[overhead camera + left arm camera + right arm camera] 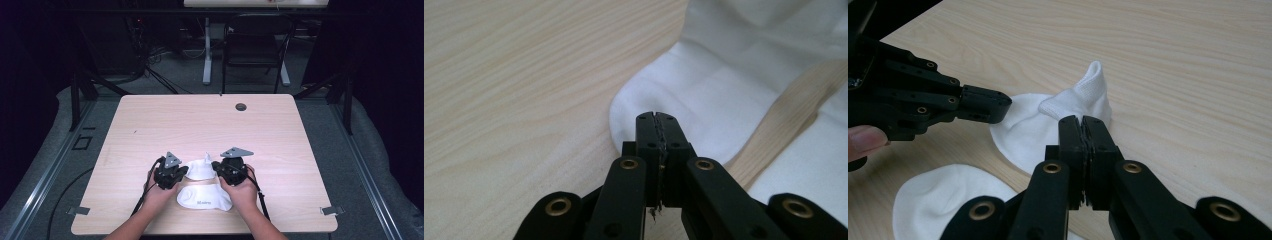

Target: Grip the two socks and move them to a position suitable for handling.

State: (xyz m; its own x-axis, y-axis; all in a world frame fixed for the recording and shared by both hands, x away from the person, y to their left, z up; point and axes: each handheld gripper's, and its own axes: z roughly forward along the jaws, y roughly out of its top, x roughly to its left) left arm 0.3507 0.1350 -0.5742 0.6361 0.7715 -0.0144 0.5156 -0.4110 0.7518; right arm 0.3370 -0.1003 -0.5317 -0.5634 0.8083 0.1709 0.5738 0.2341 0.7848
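Socks lie near the front edge of the worktop [150, 125]: 2 white ones, the far sock [201, 169] bunched between the hand-held grippers with a corner standing up, the near sock [204, 197] flat just behind the front edge, between the person's wrists.

The left hand-held gripper [183, 171] has its jaws together at the rounded edge of the far sock [704, 95]; the left gripper view shows the tips meeting on that edge, but I cannot tell whether any cloth sits between the pads. The right hand-held gripper [216, 166] is also closed, its tips [1081, 122] pressed at the sock's opposite side, just below the raised cuff [1093, 82]. From the right gripper view it seems to pinch the fabric there, though the bite looks thin.

Judging from this, the work in hand is taking the far sock by 2 sides to lift or spread it. The risks:
- A shallow bite on either side could let the cloth slide out once it is pulled taut.
- If the left jaws have closed on nothing, only 1 side rises and the sock swings or twists.
- Pulling low across the worktop could drag the near sock [948, 195], which lies close by.
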